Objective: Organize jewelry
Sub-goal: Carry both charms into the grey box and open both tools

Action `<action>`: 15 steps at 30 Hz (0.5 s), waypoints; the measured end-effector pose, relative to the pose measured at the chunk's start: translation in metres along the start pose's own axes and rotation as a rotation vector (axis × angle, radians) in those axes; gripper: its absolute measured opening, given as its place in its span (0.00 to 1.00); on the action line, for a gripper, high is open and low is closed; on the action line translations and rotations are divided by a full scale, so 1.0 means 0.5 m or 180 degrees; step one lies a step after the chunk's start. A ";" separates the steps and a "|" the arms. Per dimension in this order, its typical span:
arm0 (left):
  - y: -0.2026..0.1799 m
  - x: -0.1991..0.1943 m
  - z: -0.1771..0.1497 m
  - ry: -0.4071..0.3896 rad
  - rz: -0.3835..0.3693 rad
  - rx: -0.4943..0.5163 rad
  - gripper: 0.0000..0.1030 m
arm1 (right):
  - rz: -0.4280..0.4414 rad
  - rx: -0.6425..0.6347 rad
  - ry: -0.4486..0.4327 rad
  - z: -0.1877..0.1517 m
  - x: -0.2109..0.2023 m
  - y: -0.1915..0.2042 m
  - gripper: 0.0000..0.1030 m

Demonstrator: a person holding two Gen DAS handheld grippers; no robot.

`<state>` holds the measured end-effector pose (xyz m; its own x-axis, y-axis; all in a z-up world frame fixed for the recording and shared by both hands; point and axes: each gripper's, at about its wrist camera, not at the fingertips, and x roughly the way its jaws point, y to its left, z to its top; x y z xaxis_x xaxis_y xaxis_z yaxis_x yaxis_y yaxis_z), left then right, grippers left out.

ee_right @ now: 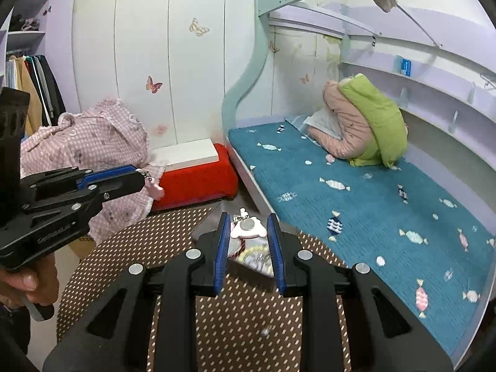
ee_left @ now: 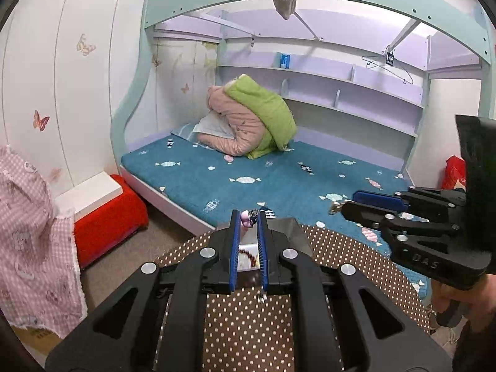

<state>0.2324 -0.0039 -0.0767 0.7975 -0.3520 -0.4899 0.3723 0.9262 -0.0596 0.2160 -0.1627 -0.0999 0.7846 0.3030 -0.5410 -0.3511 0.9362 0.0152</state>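
In the left wrist view my left gripper (ee_left: 249, 215) is shut on a small pink charm (ee_left: 247, 219) with a dark metal clasp. Under it an open jewelry box (ee_left: 291, 232) holds a red bead bracelet (ee_left: 248, 255). The box stands on a round table (ee_left: 248, 325) with a brown dotted cloth. My right gripper (ee_right: 248, 218) is shut on a white bear-shaped charm (ee_right: 248, 228) with a silver disc, above the same box (ee_right: 251, 263). Each gripper also shows in the other view: the right gripper (ee_left: 345, 203) with a small metal piece at its tip, the left gripper (ee_right: 141, 174) with its pink charm (ee_right: 156, 188) dangling.
A bed with a teal cover (ee_left: 279, 179) runs behind the table, with a pink and green jacket pile (ee_left: 248, 121) on it. A red stool (ee_right: 195, 179) carrying a white box stands by the wardrobe. A pink checked cloth (ee_right: 93, 142) lies at the left.
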 end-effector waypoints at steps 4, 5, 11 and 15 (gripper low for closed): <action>0.007 0.037 0.029 0.0029 -0.0006 -0.0008 0.11 | 0.0039 0.0016 0.0060 0.028 0.037 -0.014 0.22; 0.007 0.046 0.033 0.0039 -0.0008 -0.0013 0.11 | 0.0052 0.0021 0.0072 0.032 0.043 -0.015 0.22; 0.020 0.118 0.061 0.0171 -0.0050 -0.0046 0.11 | 0.0131 0.0094 0.0230 0.046 0.098 -0.032 0.22; 0.019 0.164 0.066 0.0277 -0.0093 -0.0073 0.11 | 0.0163 0.0135 0.0340 0.045 0.134 -0.037 0.22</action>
<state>0.3170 -0.0283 -0.0889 0.7419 -0.3668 -0.5613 0.3831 0.9189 -0.0942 0.2863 -0.1557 -0.1174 0.7064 0.3319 -0.6251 -0.3656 0.9274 0.0793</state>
